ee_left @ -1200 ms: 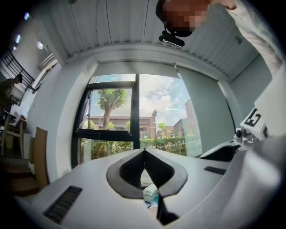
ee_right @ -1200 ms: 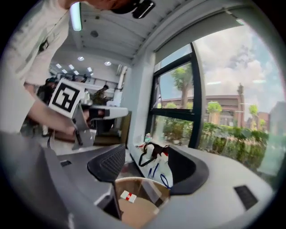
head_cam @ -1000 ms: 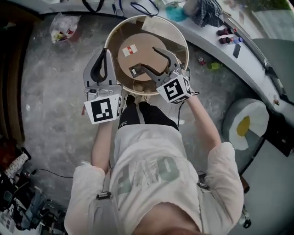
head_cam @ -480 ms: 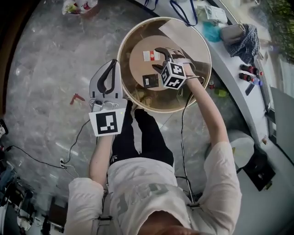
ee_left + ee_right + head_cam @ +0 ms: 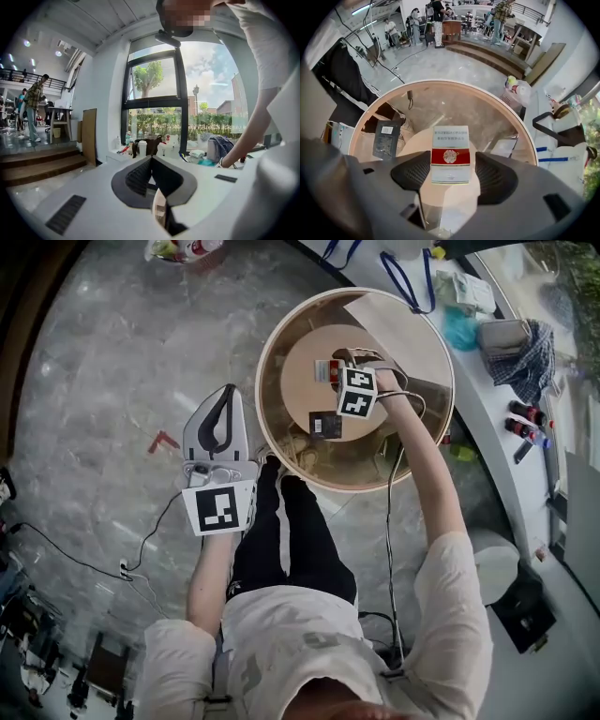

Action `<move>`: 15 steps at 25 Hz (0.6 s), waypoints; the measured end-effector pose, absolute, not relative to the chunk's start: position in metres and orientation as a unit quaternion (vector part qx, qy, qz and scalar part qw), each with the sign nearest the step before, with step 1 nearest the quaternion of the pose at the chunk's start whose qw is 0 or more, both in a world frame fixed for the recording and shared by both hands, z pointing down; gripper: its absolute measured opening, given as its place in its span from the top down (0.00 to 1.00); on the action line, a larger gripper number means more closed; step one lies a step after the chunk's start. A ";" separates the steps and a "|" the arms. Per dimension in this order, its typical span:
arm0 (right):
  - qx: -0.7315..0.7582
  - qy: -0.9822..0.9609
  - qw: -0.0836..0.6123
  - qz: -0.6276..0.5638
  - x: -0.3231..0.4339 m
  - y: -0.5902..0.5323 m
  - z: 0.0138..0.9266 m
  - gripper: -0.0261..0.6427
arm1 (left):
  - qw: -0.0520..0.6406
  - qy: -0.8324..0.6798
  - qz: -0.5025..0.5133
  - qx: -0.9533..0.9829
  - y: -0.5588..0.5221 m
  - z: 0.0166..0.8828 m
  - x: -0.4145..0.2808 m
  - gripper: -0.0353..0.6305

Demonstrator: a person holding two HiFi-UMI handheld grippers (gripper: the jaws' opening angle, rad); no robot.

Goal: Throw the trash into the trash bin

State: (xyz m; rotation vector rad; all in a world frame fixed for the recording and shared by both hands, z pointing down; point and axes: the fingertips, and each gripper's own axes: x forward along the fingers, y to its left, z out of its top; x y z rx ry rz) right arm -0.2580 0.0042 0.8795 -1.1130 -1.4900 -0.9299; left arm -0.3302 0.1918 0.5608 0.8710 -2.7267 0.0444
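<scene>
The round trash bin (image 5: 270,423) with a pale rim stands on the floor in front of me. My right gripper (image 5: 343,359) reaches down inside it, jaws open. A white and red box (image 5: 450,153) shows through the gap between the jaws and lies flat on the bin's round bottom (image 5: 309,390). A black packet (image 5: 386,138) leans against the bin's inner wall to the left of that gripper (image 5: 452,165). My left gripper (image 5: 228,392) is held outside the bin at its left, shut and empty. In its own view the left gripper (image 5: 151,160) points up at a window.
A cardboard sheet (image 5: 394,320) leans inside the bin's far wall. A small red scrap (image 5: 164,440) and cables (image 5: 141,559) lie on the marble floor at the left. A plastic bag of litter (image 5: 183,249) sits at the top. A cluttered curved counter (image 5: 506,343) runs along the right.
The right gripper has let go of the black packet, which now rests in the bin. It has moved further in, over the white and red box. The left gripper stayed shut beside the bin.
</scene>
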 end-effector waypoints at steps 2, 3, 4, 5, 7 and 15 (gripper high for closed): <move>-0.458 -0.614 0.511 -0.389 -0.258 0.005 0.887 0.51 | 0.138 -0.945 0.016 0.297 0.192 0.562 -0.333 0.93; -0.456 -0.613 0.516 -0.387 -0.258 0.004 0.889 0.51 | 0.136 -0.945 0.016 0.297 0.189 0.562 -0.333 0.93; -0.452 -0.612 0.524 -0.383 -0.258 0.003 0.889 0.51 | 0.135 -0.945 0.016 0.299 0.187 0.561 -0.333 0.93; -0.446 -0.612 0.532 -0.379 -0.259 0.001 0.889 0.53 | 0.133 -0.944 0.016 0.301 0.184 0.560 -0.332 0.93; -0.433 -0.614 0.543 -0.375 -0.261 -0.003 0.885 0.55 | 0.133 -0.942 0.021 0.306 0.180 0.559 -0.330 0.93; -0.306 -0.755 0.500 -0.293 -0.307 -0.006 0.781 0.56 | 0.094 -0.937 -0.009 0.336 0.142 0.505 -0.340 0.93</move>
